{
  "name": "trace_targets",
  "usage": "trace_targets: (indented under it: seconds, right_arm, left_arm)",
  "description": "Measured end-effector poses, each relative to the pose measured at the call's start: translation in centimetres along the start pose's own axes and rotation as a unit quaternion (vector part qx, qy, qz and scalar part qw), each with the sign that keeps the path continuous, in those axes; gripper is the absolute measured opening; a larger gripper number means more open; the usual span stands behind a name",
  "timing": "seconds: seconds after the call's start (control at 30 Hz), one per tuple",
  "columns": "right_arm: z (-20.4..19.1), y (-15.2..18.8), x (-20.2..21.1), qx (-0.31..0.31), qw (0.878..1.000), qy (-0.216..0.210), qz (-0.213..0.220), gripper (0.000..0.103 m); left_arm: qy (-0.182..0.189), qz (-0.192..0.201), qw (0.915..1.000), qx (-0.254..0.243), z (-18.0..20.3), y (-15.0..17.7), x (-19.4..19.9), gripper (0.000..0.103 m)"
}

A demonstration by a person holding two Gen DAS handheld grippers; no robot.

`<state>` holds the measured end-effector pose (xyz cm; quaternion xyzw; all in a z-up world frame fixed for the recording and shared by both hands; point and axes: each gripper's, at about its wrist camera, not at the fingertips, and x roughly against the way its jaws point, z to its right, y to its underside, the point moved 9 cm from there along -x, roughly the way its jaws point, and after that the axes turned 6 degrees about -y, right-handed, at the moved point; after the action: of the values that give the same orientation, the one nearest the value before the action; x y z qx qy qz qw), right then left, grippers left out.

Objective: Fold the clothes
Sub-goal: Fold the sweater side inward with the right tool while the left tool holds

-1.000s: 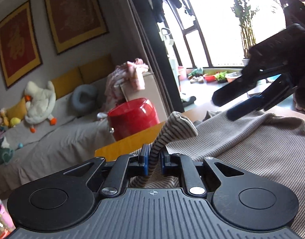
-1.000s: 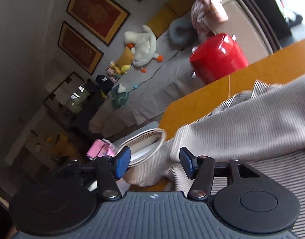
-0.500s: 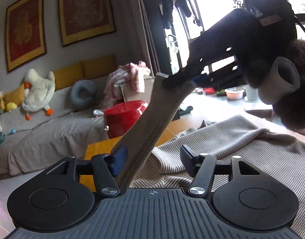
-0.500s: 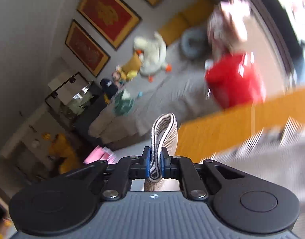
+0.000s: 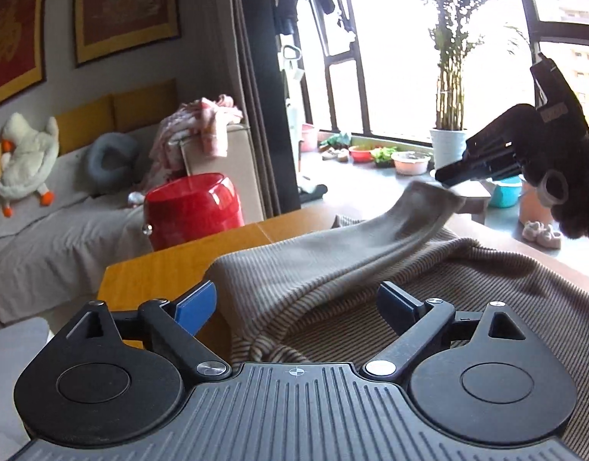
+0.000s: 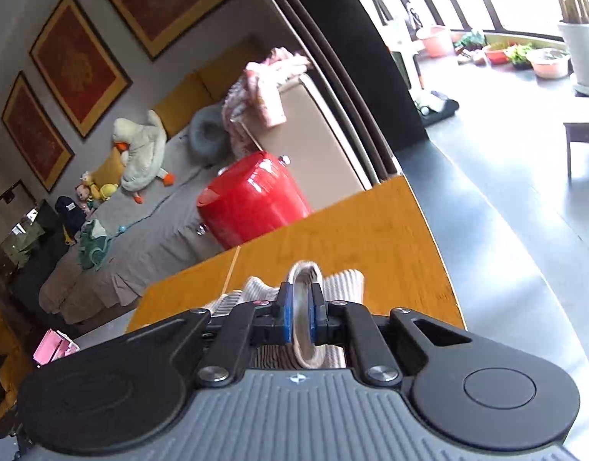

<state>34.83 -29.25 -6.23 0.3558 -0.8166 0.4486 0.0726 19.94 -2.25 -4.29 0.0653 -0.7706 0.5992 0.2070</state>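
A beige striped sweater [image 5: 467,288] lies spread on the orange wooden table [image 5: 160,272]. My left gripper [image 5: 296,299] hovers over the sweater's near edge. Its jaws are opening wide and the blue pads [image 5: 196,303] touch no cloth. One sleeve [image 5: 371,234] rises from the sweater's left side and stretches to the upper right, where my right gripper [image 5: 444,174] holds its end. In the right wrist view the right gripper [image 6: 302,307] is shut on the folded cuff [image 6: 303,280], above the table [image 6: 371,238] near its far corner.
A red tub [image 5: 194,207] stands just beyond the table's far edge. Behind it is a grey sofa with a plush duck [image 5: 25,153] and a pile of pink clothes [image 5: 194,126]. A potted plant [image 5: 448,146] and bowls sit by the window at right.
My left gripper let go of the sleeve cuff and opened. My right gripper closed on the cuff and carried it to the right, across the sweater.
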Motion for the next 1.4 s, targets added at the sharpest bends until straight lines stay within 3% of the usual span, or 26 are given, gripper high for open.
trace_targets:
  seconds: [0.1,0.23,0.33,0.4,0.57,0.63,0.67,0.7,0.87,1.03,1.13,1.23,1.3,1.4]
  right_arm:
    - [2.1,1.5,-0.9,-0.010,1.000,0.021,-0.013,0.008]
    - [2.5,2.1,-0.5,0.039,0.997,0.061,-0.004,0.010]
    - [0.8,1.8,0.4,0.083,0.995,0.048,0.014,0.013]
    - [-0.5,1.4,0.3,0.099,0.994,0.036,0.018,0.029]
    - [-2.0,2.1,-2.8,0.114,0.993,0.025,-0.012,0.034]
    - [-2.5,2.8,-4.2,0.121,0.992,0.021,-0.029,0.030]
    - [-3.1,2.8,-4.4,0.138,0.990,0.026,-0.028,0.011]
    - [-3.6,2.6,-4.3,0.149,0.988,0.028,-0.022,0.008]
    - [-3.5,-1.1,-1.0,0.135,0.990,0.029,0.035,0.007]
    - [0.3,2.2,-2.3,0.099,0.992,0.072,-0.029,0.008]
    - [1.0,3.6,-2.4,0.098,0.992,0.074,-0.025,0.010]
    - [0.4,3.3,-1.9,0.103,0.991,0.082,-0.024,0.022]
    - [-0.5,2.8,-1.2,0.114,0.990,0.088,-0.008,0.044]
    - [-2.6,2.2,-0.2,0.113,0.992,0.053,0.025,0.057]
  left_arm:
    - [0.018,-0.008,0.9998,0.011,0.9,-0.6,-1.4,0.095]
    - [0.038,-0.030,0.9979,0.042,1.2,-0.6,-3.8,0.096]
    - [0.039,-0.044,0.9969,0.053,1.4,-0.1,-5.5,0.096]
    - [0.035,-0.049,0.9966,0.057,1.6,0.4,-6.5,0.096]
    - [0.034,-0.030,0.9971,0.062,2.0,-0.1,-6.7,0.097]
    - [0.039,-0.019,0.9969,0.065,2.0,-0.6,-6.2,0.100]
    - [0.041,-0.016,0.9968,0.067,1.9,-0.8,-6.1,0.100]
    - [0.042,-0.016,0.9967,0.069,1.8,-1.0,-6.0,0.101]
    - [0.045,-0.015,0.9946,0.093,1.0,-1.2,-6.3,0.102]
    - [0.066,-0.035,0.9893,0.125,1.1,0.0,-8.3,0.102]
    - [0.065,-0.060,0.9886,0.122,1.0,1.4,-9.5,0.103]
    - [0.064,-0.063,0.9895,0.113,0.8,1.6,-9.4,0.103]
    - [0.062,-0.065,0.9904,0.105,0.8,1.8,-9.4,0.103]
    - [0.064,-0.065,0.9893,0.114,0.4,1.9,-9.4,0.103]
